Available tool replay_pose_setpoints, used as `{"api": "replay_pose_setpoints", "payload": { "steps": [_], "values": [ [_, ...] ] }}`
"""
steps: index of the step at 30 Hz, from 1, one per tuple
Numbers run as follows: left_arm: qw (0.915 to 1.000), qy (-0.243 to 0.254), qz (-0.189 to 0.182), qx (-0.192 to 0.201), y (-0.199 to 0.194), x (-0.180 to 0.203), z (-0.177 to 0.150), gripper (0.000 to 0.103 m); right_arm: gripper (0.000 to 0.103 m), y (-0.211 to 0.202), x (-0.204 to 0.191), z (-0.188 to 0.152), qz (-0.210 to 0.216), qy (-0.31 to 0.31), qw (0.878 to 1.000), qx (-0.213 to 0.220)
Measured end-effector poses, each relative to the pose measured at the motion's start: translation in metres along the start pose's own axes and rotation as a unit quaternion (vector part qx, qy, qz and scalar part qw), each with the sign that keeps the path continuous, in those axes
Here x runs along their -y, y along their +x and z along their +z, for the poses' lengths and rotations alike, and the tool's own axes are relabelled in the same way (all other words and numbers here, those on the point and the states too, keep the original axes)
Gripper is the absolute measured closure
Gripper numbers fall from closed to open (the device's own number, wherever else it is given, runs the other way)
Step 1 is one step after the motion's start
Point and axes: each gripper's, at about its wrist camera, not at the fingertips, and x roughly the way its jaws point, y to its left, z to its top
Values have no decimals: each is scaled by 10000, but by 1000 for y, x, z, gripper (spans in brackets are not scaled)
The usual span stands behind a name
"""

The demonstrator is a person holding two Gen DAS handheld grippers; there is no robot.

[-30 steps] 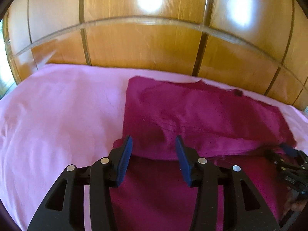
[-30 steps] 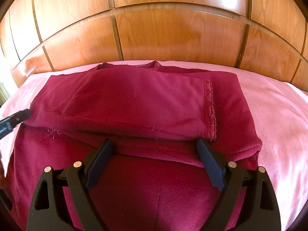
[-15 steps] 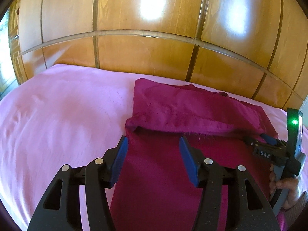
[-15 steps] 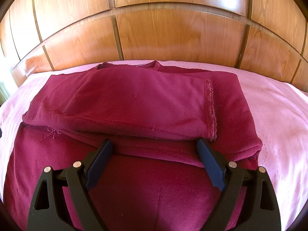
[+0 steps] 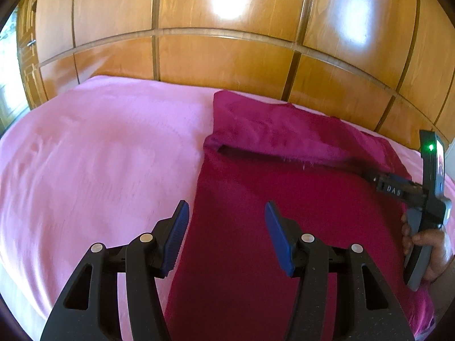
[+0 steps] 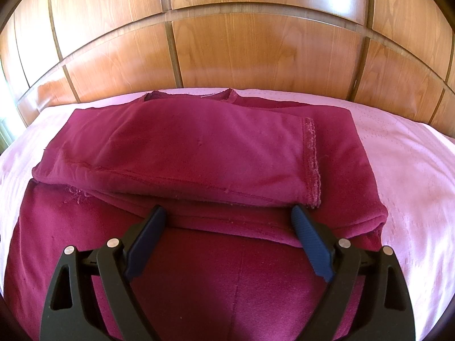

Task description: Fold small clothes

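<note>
Left gripper (image 5: 226,216): jaws apart, nothing held, poised over garment's left edge. Right gripper (image 6: 227,221): jaws apart, nothing held, over garment's near part. Maroon garment (image 6: 199,153) laid on pink bedsheet (image 5: 99,153), far portion folded over, frayed hem visible. Wooden panelling (image 6: 241,42) noted behind.

Plain magenta garment (image 6: 199,147); pale pink bedcover (image 5: 99,147); glossy orange-brown wooden panels (image 6: 241,51)

Ahead of me stands a glossy wooden panelled wall (image 6: 256,48), its boards split by dark grooves, with bright glare patches high up; a pink bedsheet (image 5: 99,153) covers the bed below it; daylight shows at my far left edge.
</note>
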Motion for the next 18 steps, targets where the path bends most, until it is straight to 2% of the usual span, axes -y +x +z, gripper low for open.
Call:
{"api": "replay_pose_setpoints", "payload": {
  "steps": [9,14,18],
  "values": [
    [9997,-31,139,-194,-7,-22,-25,49,10,-6,-3,3,-119,-113,9998,-79],
    [9995,-50,158,-265,-19,-40,-39,48,9,-41,6,-5,20,35,9999,99],
    [9990,25,-39,-450,-29,-55,-54,48,9,-65,27,-22,71,177,9998,43]
  ]
}}
